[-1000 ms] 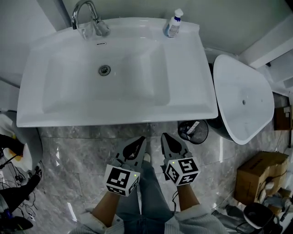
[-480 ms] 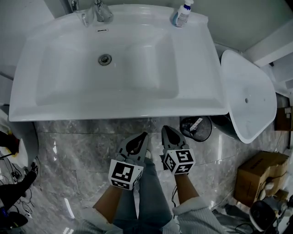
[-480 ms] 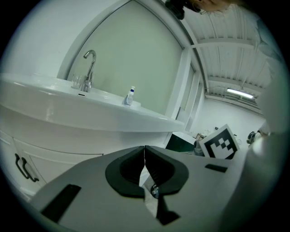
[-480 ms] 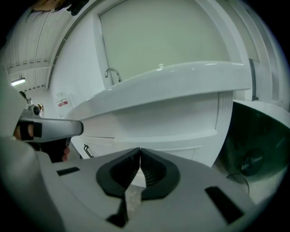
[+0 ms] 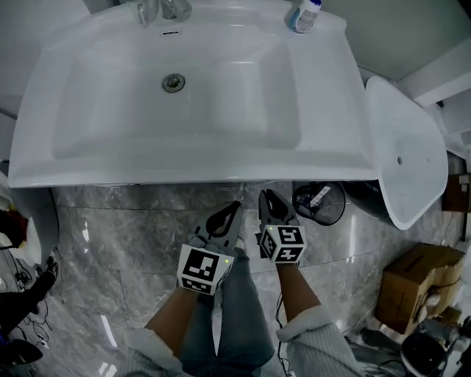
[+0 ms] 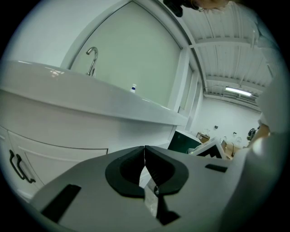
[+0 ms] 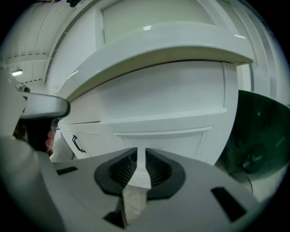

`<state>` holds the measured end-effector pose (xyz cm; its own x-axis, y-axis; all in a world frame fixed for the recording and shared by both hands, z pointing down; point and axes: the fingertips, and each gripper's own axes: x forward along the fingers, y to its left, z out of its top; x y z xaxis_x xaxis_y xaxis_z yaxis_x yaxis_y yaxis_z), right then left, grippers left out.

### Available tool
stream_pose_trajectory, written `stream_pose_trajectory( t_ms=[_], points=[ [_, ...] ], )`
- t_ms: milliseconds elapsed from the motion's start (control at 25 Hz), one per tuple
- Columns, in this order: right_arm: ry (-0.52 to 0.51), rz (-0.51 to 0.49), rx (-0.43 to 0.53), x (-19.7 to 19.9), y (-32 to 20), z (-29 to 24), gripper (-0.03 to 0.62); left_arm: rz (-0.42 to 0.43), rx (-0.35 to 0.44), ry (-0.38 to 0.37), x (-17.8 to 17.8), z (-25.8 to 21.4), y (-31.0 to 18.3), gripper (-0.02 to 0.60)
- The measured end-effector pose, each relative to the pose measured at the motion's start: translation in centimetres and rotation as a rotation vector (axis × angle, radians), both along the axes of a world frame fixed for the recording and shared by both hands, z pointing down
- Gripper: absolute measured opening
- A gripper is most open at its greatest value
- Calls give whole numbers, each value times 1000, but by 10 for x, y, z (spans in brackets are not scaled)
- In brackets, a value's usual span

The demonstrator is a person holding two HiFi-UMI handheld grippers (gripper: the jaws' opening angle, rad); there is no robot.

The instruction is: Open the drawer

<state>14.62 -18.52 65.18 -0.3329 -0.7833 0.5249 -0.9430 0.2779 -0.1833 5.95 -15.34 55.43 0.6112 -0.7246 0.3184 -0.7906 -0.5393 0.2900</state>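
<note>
Two grippers show in the head view, side by side over the marble floor (image 5: 110,235), in front of the sink (image 5: 324,158): the left gripper (image 5: 235,205) and the right gripper (image 5: 265,195), well short of its rim. This view alone shows the basin from above, with its drain (image 5: 173,82), a bottle (image 5: 304,16) at the back edge, a bin (image 5: 318,204) on the floor to the right and a box (image 5: 419,283) further out. The sink's rim hides the cabinet beneath it, so no drawer shows here.

From the left gripper view, the jaws are pressed together at the tips with nothing between them. The cabinet (image 6: 59,136) appears below the sink, with a black handle (image 6: 18,165) at the far left, and the faucet (image 6: 92,59) stands above.

From the right gripper view, the jaws have a narrow slit between them, having just been opening, and they hold nothing. It faces the cabinet squarely: a wide white panel (image 7: 163,95) under the rim, a recessed one below it, and the handle on a panel to the left. All fronts are closed; which one is the drawer cannot be told.
</note>
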Motion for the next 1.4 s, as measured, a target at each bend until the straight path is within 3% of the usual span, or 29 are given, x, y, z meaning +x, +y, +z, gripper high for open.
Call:
stream_pose_trajectory(
  t_ms=[360,560,880,1120,1400],
  points=[
    [41,52,-25,9,-16,31,174,12,-13,-7,-8,14,-3,17],
    [66,69,-42,12,-27,43,218,12,-16,-11,-12,18,0,17],
    [87,59,-64,7,-43,55,225,-2,-24,-16,-20,21,3,17],
    [132,119,-95,12,-54,61,218,-13,-13,-23,-31,18,2,17],
    [112,125,-169,12,-57,66,198,-9,-11,-23,-32,15,1,17]
  ],
)
